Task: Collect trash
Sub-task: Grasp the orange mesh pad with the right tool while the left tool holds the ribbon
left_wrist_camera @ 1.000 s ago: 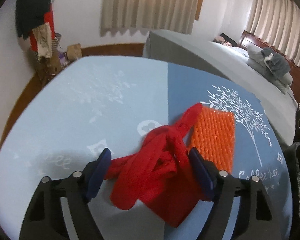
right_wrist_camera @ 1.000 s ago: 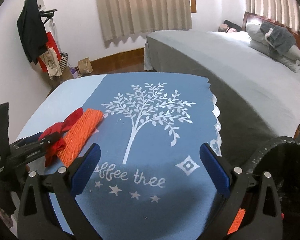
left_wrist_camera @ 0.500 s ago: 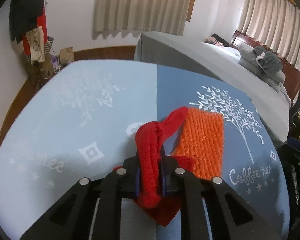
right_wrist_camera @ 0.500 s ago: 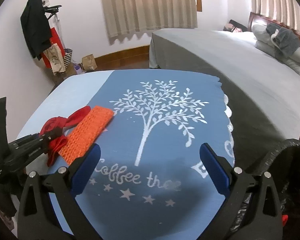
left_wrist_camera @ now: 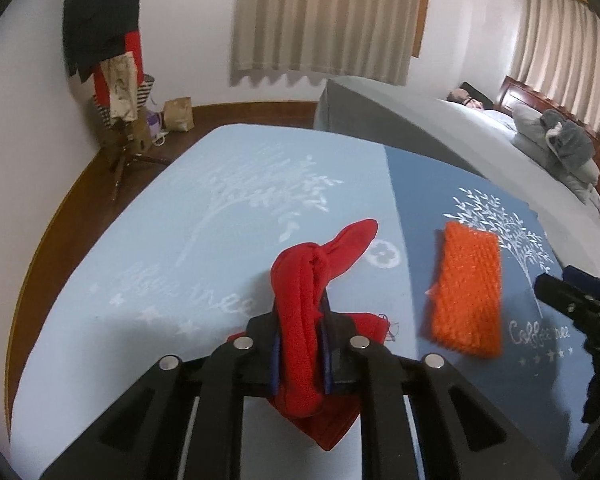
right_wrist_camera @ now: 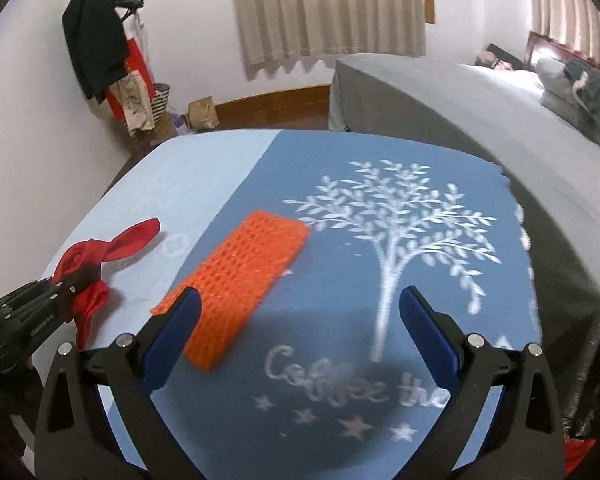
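My left gripper (left_wrist_camera: pixel 300 354) is shut on a crumpled red plastic bag (left_wrist_camera: pixel 304 292) and holds it just above the light-blue half of the tablecloth (left_wrist_camera: pixel 172 240). The bag also shows in the right wrist view (right_wrist_camera: pixel 100 256), with the left gripper (right_wrist_camera: pixel 66 288) clamped on it. An orange foam net (left_wrist_camera: pixel 468 288) lies flat on the dark-blue half, to the right of the bag. My right gripper (right_wrist_camera: pixel 300 334) is open and empty, with its left finger over the near end of the orange net (right_wrist_camera: pixel 240 280).
A black trash bag's rim (right_wrist_camera: pixel 596 360) sits at the table's right edge. A grey bed (right_wrist_camera: pixel 480 112) stands behind the table. A coat rack with clothes (left_wrist_camera: pixel 108 52) and paper bags (left_wrist_camera: pixel 178 114) stand by the far wall.
My left gripper closed on the red bag and lifted it away from the orange net. My right gripper moved left toward the net, staying open.
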Available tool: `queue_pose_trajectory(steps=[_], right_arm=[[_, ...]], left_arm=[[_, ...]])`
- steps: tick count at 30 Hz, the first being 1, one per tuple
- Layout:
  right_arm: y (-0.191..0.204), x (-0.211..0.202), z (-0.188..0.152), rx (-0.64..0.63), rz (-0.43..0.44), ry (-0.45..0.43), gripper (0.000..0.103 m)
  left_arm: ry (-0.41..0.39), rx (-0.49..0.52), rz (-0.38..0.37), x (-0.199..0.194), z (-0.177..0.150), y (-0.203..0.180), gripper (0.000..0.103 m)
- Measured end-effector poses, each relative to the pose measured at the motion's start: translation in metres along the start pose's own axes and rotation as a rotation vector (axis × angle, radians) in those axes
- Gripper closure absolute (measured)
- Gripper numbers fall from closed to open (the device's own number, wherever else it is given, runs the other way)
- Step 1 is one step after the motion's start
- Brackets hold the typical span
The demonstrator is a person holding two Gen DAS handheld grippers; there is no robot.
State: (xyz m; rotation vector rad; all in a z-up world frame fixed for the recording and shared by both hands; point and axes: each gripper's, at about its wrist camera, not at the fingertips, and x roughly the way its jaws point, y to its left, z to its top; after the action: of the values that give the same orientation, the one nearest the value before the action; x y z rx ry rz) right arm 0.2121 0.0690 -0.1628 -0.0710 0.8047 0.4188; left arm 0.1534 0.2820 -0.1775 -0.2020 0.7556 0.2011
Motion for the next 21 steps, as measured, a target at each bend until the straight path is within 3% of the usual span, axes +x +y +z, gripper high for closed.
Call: queue_pose_trajectory(steps=[5,8,18,21], right_arm=[[0.013,0.019,0.003,-0.010,-0.005,0.037,0.008],[0.017,0.028,0.002,-0.005,0.001,0.064,0.019],[0.032,0.045,-0.003,-0.025,0.017,0.105,0.034],[0.037,0.047,-0.002,-0.034,0.045,0.105,0.052]], left_arm=[[0.008,-0.013,-0.007,0.003,-0.004,0.005,0.088],[0.014,-0.015,-0.011,0.005,-0.005,0.005,0.088],[0.021,-0.030,-0.021,0.008,-0.005,0.009,0.088],[0.023,-0.027,-0.019,0.008,-0.005,0.009,0.088]])
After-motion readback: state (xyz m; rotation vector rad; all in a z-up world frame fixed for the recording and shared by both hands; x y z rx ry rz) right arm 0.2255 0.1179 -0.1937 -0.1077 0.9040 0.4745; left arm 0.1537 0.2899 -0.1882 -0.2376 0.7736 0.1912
